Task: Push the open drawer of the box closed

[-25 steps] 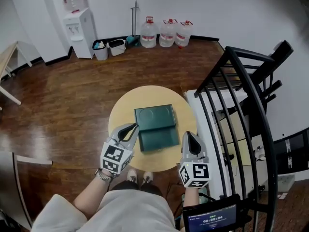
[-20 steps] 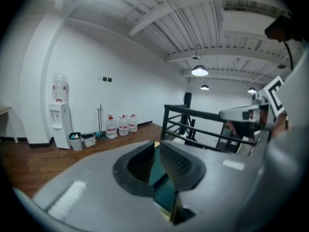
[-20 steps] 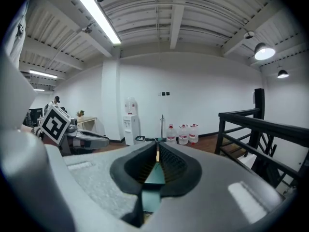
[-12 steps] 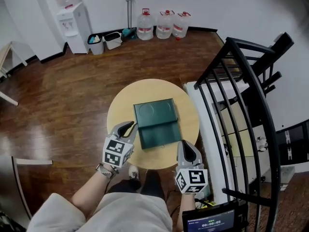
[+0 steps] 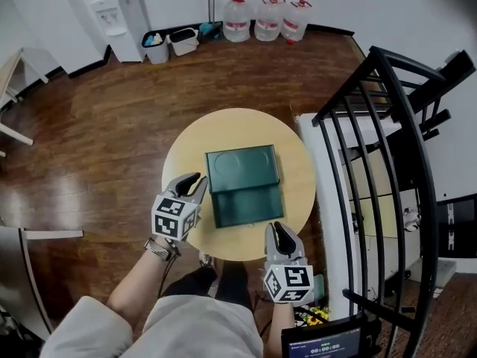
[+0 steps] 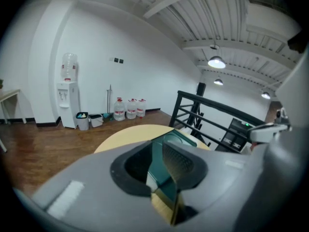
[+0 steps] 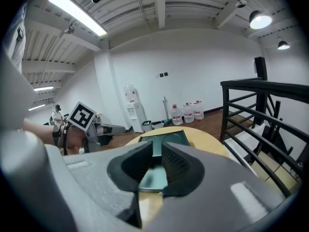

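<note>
On the round table (image 5: 186, 144): one green box (image 5: 241, 168), its one drawer (image 5: 247, 206) pulled out toward the near edge. Two grippers there: left gripper (image 5: 195, 180) slightly parted, empty; right gripper (image 5: 277, 228) just opening, empty.

Head view overhead; gripper views low; share box (image 5: 242, 168).

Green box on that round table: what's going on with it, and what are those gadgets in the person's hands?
A person holds a two-jaw gripper in each hand over a round table. The green box on it has its drawer pulled out toward the person. The left gripper sits by the drawer's left side, the right gripper by its near right corner. The right gripper's jaws have just been opening, with nothing between them. The drawer is not yet pushed in.
</note>
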`<state>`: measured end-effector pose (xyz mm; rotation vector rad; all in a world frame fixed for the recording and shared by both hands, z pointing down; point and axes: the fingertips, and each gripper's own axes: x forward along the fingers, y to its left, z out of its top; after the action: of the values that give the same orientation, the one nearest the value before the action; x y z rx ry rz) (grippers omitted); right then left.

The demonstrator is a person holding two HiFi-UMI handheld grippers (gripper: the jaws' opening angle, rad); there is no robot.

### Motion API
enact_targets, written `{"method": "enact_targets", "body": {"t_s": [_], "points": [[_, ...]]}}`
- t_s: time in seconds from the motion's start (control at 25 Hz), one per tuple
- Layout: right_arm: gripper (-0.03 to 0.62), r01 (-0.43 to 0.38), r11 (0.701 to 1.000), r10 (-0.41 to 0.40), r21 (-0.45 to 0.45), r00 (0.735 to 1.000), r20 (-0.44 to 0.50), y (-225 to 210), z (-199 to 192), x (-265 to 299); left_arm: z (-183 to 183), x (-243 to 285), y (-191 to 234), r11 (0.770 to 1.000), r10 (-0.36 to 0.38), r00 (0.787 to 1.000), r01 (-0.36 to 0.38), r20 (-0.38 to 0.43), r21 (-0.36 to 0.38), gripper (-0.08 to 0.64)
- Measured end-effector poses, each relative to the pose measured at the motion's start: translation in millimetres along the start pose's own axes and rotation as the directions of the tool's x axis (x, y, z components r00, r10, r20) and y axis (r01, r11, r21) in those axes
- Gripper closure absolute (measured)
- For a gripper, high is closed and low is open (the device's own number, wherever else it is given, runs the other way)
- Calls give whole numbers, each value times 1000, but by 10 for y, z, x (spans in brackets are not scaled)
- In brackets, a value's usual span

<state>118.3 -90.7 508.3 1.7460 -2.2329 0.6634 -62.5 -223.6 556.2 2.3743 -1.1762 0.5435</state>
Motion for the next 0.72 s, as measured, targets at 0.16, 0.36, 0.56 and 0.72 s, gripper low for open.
{"method": "enact_targets", "body": {"t_s": [0.16,0.36,0.56,0.72], "points": [[528,-26,1000,26,-1,999,-47,-54,-167,56,-76,205,125,999,21,998,-23,-61,-29,479],[526,-52,998,55,34,994,-95,-61,-395,170,-281,498,261,997,47,986,-57,-160,-56,479],[525,-71,995,80,63,987,-139,-42,-606,251,-511,585,375,988,83,973,-108,-215,-110,472],[519,-71,994,85,79,978,-189,-70,-839,298,-583,602,398,983,79,971,-114,-227,-147,466]]}}
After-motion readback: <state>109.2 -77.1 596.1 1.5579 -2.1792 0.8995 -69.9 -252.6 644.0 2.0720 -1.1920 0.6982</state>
